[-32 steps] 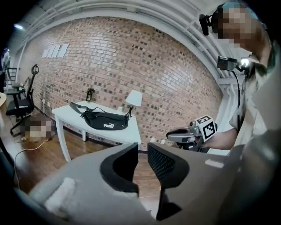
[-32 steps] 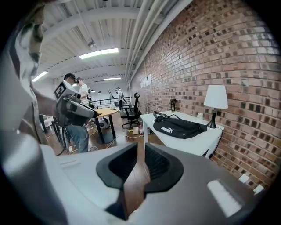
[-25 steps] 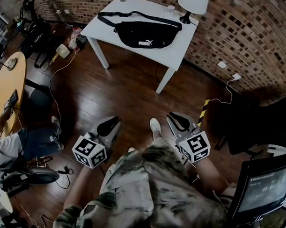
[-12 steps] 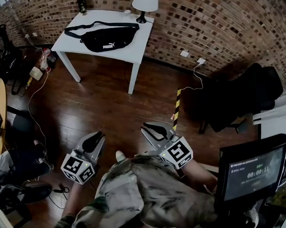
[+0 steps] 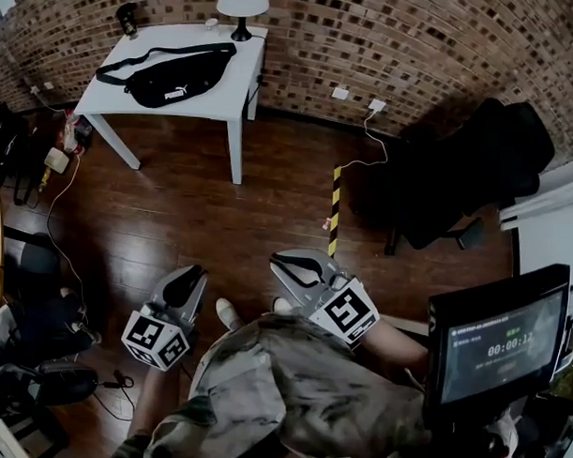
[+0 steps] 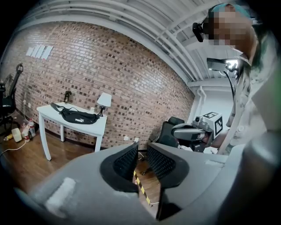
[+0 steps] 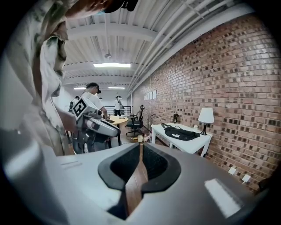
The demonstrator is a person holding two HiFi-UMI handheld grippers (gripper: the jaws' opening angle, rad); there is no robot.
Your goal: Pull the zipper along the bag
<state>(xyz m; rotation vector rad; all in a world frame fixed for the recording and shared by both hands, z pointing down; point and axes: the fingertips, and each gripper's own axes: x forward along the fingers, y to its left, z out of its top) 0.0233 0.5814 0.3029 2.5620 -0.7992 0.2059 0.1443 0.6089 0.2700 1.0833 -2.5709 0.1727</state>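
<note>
**Bag far off on the bench, both tongs empty**

The black bag (image 5: 170, 78) lies flat on the white bench (image 5: 240, 76) at the far left, against the brick wall. Its strap (image 5: 161, 52) is looped along the far side, and a lamp (image 5: 242, 4) stands just beside its right end. At this range we cannot make out the zipper or tell whether it is run open or closed. The scene therefore fits a bag waiting to be zipped as well as one already dealt with.

We judge three things could go wrong. The bag is soft and sits loose on a smooth top, so a pull on the zipper with nothing bracing the fabric would likely drag the whole bag along. The slack strap could catch in a jaw, and a sweep past the right end could knock the lamp. A zipper also gives little to bite on, so a shallow grip would slip off.

Both tongs are well apart from the bag, across the wooden floor, held low in front of our body. The left tongs (image 5: 195, 275) point ahead and slightly down, their jaws a narrow gap apart with nothing between them. The right tongs (image 5: 282, 263), near them on the right, point much the same way. Their jaws have just been closing and stand narrower, with only a sliver of floor showing between the pads (image 7: 154, 165), and they hold nothing.
</note>
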